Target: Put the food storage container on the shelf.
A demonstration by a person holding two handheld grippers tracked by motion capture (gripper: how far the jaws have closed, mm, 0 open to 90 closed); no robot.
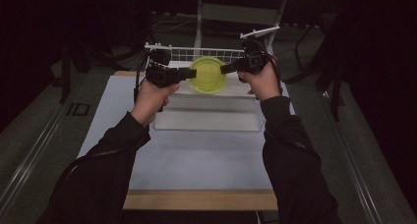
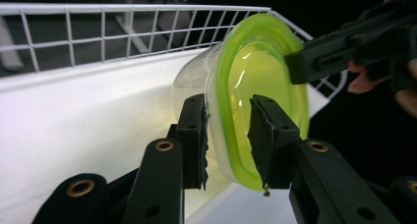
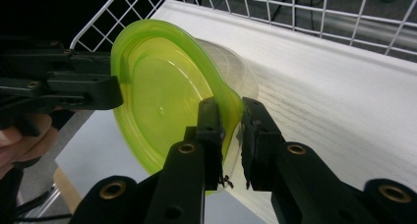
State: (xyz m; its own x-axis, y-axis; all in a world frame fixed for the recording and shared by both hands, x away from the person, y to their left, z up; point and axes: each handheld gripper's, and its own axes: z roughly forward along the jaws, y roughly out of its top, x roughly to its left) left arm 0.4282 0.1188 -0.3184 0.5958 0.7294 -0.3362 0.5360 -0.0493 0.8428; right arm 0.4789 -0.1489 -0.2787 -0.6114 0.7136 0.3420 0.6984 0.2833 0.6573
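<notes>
Grippers flank a round, clear plastic container [image 1: 208,75] with a lime-green translucent lid, held on edge above a white wire-mesh basket [image 1: 196,52] at the far end of the counter [image 1: 196,160]. Seen from above, the left gripper [image 1: 193,73] meets the lid's rim at nine o'clock, the right gripper [image 1: 224,68] at three o'clock, so the container lies directly between both, neither hand nearer. Its lid faces the person, with the axis running toward twelve o'clock. In the left gripper view, the left gripper's jaws straddle the rim with a gap showing at the lid-side pad; they look released. In the right gripper view, the right gripper [image 3: 231,135] is clenched on the rim where the glossy lid meets the thin clear wall. A white ribbed liner [image 3: 344,86] covers the basket floor.
</notes>
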